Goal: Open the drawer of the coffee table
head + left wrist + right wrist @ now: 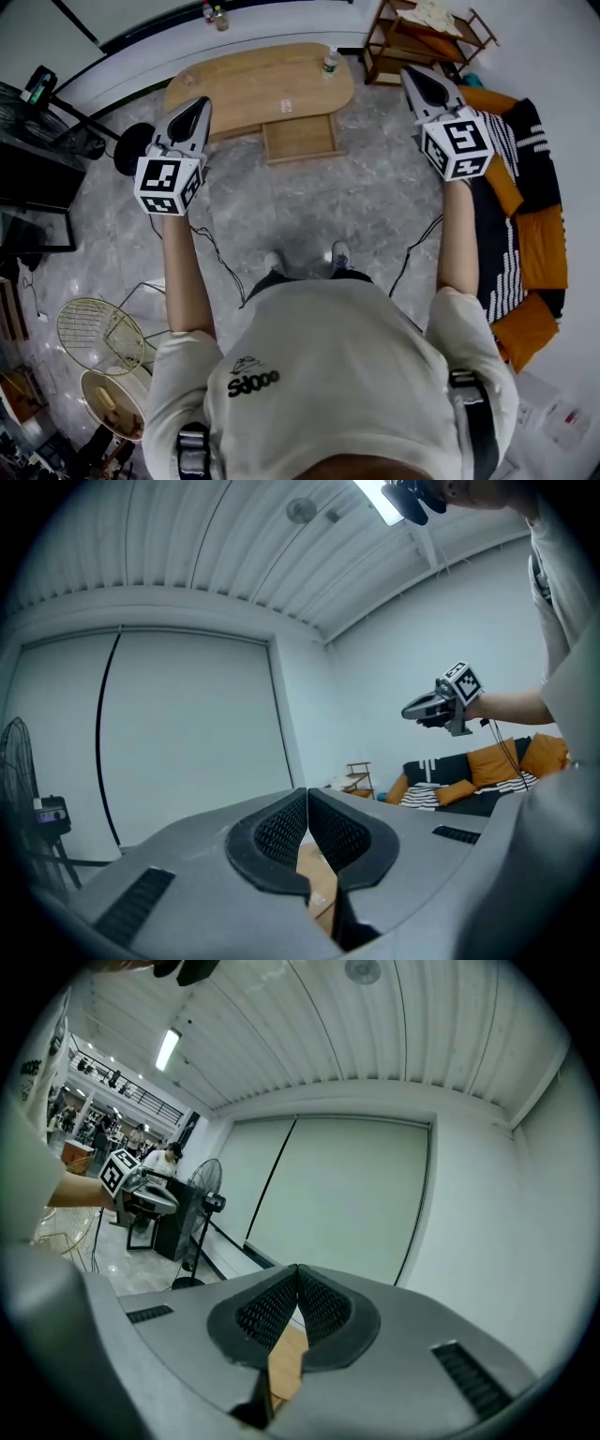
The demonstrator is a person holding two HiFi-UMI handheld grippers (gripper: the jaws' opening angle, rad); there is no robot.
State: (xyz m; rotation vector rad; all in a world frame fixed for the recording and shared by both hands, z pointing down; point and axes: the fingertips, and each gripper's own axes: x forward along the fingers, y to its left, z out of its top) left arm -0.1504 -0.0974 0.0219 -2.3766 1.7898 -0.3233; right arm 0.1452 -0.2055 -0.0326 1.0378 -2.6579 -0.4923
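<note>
Left gripper [201, 103] at 10 o'clock, right gripper [411, 75] at 2 o'clock, both held level, fingers closed on nothing. Table [234, 84] at 12 o'clock, well apart; its drawer [300, 139] juts from the near edge.

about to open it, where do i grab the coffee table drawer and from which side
Take the drawer by its front edge, probably from the near side: it juts out from under the coffee table that way. No handle can be made out.
</note>
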